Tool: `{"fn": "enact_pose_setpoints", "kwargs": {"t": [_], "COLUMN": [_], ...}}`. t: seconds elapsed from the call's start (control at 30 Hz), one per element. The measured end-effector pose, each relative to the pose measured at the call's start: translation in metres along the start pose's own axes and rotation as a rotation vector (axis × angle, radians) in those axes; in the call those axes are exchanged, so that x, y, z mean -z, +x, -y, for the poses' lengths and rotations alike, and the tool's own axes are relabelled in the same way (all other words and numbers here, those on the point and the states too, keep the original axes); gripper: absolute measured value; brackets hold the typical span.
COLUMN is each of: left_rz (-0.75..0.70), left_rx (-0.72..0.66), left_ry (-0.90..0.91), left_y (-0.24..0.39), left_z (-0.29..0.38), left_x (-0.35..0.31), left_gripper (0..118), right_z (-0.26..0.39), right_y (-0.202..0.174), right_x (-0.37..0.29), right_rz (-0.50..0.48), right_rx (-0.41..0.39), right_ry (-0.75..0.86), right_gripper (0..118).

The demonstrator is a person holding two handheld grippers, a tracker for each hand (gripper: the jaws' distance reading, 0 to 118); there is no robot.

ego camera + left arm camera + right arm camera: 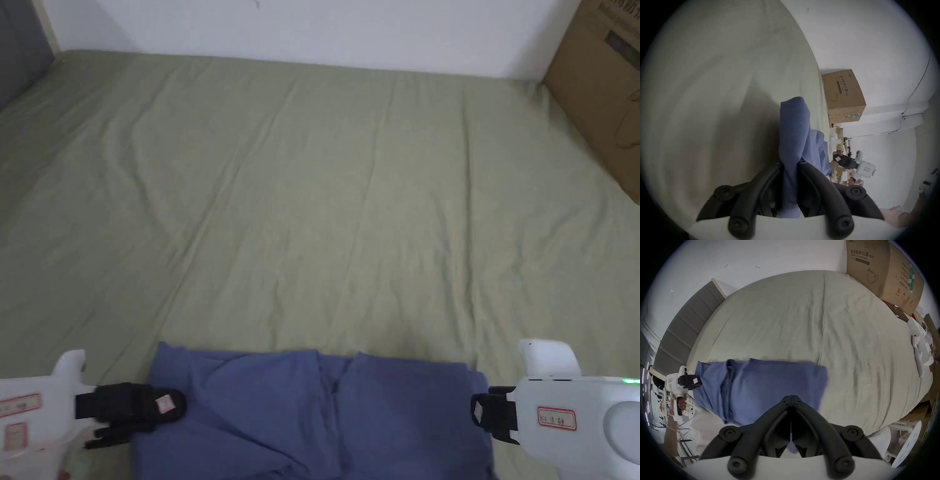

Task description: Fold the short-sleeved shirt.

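Both tools [172, 403] [478, 412] clamped on blue shirt [312, 412].

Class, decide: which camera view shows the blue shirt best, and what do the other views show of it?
The right gripper view: the blue shirt spreads across the green bed sheet, far edge and both sides visible. The head view catches its far part at the bottom edge. The left gripper view shows a bunched fold between that gripper's jaws.

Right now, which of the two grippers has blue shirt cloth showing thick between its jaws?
The left gripper: a thick bunch of the blue shirt fills the gap between its jaws. The right gripper has jaws pressed almost together, with only a sliver of cloth.
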State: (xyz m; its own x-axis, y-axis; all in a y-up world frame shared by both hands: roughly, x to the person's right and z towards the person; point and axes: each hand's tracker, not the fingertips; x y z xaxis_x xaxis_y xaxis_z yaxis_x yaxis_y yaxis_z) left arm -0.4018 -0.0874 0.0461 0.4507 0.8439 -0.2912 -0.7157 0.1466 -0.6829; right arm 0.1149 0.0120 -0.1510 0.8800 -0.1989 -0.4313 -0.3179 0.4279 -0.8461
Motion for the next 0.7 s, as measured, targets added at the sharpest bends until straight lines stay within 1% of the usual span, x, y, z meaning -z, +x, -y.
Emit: {"fn": "enact_pose_setpoints", "kwargs": {"t": [0.1,0.13,0.27,0.37,0.4,0.43,0.5,0.57,0.63,0.67,0.7], "left_rz": [-0.079,-0.092,-0.152,-0.241,-0.280,-0.324,-0.287,-0.248,-0.253,-0.265,-0.266], "left_rx": [-0.007,-0.004,0.022,0.078,0.081,0.050,0.069,0.104,0.189,0.231,0.245], "left_ry": [0.032,0.031,0.029,0.023,0.015,0.012,0.045,0.035,0.042,0.039,0.037], "left_y": [-0.006,0.007,0.018,0.052,0.082,0.098,0.131,0.164,0.201,0.205,0.218], "left_z": [-0.009,-0.006,-0.010,-0.011,-0.001,0.000,0.005,0.007,0.011,0.004,0.009], "left_x": [-0.032,-0.034,-0.039,-0.036,-0.031,-0.030,-0.026,-0.016,-0.001,0.007,0.018], "left_gripper": [10,10,10,10,10,10,10,10,10,10,10], "right_z": [0.003,0.004,0.006,0.008,0.008,0.009,0.011,0.014,0.017,0.019,0.020], "right_y": [0.000,0.000,0.002,0.008,0.010,0.013,0.021,0.031,0.036,0.040,0.045], "right_x": [0.004,0.005,0.005,0.002,0.002,0.000,-0.005,-0.011,-0.018,-0.020,-0.021], "right_rz": [-0.004,-0.007,-0.001,-0.014,-0.014,-0.015,-0.021,-0.036,-0.033,-0.026,-0.021], "right_rx": [-0.003,-0.001,-0.011,-0.003,0.001,0.004,0.037,0.064,0.070,0.076,0.080], "right_ry": [-0.008,-0.009,-0.001,0.005,0.007,0.010,0.024,0.043,0.052,0.054,0.054], "right_gripper": [0,0,0,0,0,0,0,0,0,0,0]}}
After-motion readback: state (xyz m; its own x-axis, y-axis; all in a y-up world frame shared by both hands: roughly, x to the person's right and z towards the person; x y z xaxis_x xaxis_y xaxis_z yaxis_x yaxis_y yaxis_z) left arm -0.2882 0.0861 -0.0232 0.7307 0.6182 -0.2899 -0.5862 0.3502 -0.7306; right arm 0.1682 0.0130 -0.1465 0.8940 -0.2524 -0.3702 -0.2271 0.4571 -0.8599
